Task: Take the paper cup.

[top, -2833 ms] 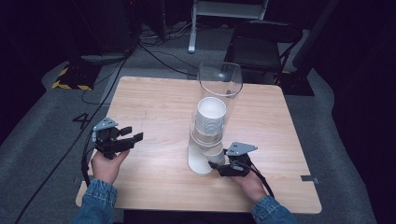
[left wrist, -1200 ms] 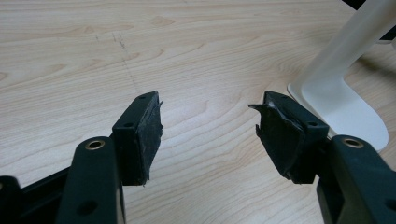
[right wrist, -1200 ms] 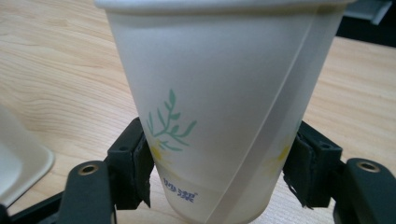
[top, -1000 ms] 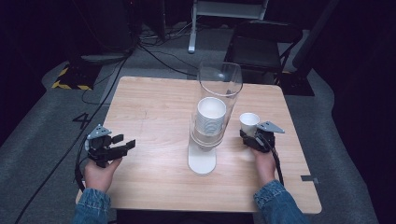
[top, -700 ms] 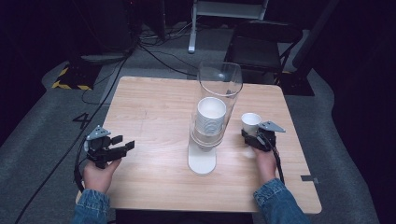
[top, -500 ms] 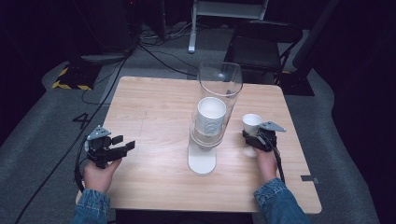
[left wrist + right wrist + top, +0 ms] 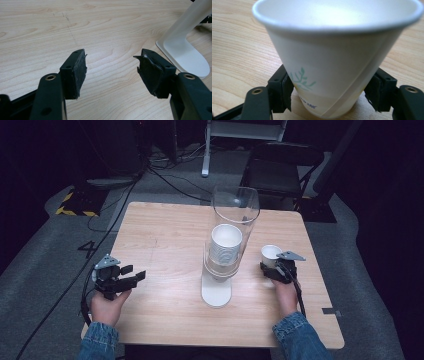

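A white paper cup (image 7: 271, 252) with a green leaf print (image 7: 332, 62) stands upright on the wooden table (image 7: 165, 235), right of the dispenser. My right gripper (image 7: 272, 269) reaches around the cup's lower part (image 7: 329, 97). Its jaws have just been opening: the cup is still between them, and a thin gap shows at the right pad (image 7: 372, 93). My left gripper (image 7: 136, 276) rests at the table's left front, open and empty (image 7: 111, 70), pointing toward the dispenser.
A clear tube dispenser (image 7: 235, 210) holding a stack of white cups (image 7: 226, 245) stands mid-table on a white foot (image 7: 216, 292), also seen in the left gripper view (image 7: 185, 50). Cables and a chair lie on the floor beyond the far edge.
The right gripper came away from the dispenser's bottom to the right with the cup, which now stands on the table. The left hand drew back slightly toward the front left.
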The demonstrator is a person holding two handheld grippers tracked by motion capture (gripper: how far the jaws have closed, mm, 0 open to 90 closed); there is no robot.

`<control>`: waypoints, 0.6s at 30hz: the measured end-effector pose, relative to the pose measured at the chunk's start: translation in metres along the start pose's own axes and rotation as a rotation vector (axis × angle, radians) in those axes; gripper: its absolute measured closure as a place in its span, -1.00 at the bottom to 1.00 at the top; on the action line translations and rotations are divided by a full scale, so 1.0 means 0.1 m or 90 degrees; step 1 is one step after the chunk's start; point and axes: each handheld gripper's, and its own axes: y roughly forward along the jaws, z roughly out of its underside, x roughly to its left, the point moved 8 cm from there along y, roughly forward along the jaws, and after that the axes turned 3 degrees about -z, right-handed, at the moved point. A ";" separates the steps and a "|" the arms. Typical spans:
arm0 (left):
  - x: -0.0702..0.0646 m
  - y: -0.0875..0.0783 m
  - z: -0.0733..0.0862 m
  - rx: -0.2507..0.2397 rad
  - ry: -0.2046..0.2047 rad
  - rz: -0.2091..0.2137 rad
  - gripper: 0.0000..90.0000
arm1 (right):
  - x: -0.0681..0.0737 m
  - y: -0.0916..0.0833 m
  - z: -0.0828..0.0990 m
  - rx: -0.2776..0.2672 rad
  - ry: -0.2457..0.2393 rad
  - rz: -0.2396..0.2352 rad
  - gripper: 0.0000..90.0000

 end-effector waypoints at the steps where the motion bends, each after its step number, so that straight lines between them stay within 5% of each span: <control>1: 0.00 0.00 0.00 0.000 0.000 0.000 -0.13 | 0.00 0.00 0.01 0.004 0.004 -0.002 -0.31; 10: -0.02 0.02 -0.02 0.000 0.002 0.003 -0.13 | -0.03 -0.04 0.03 0.019 0.012 0.003 -0.62; 18: -0.06 0.05 -0.03 0.004 0.008 0.009 -0.14 | -0.09 -0.31 -0.01 0.011 0.053 -0.009 -0.68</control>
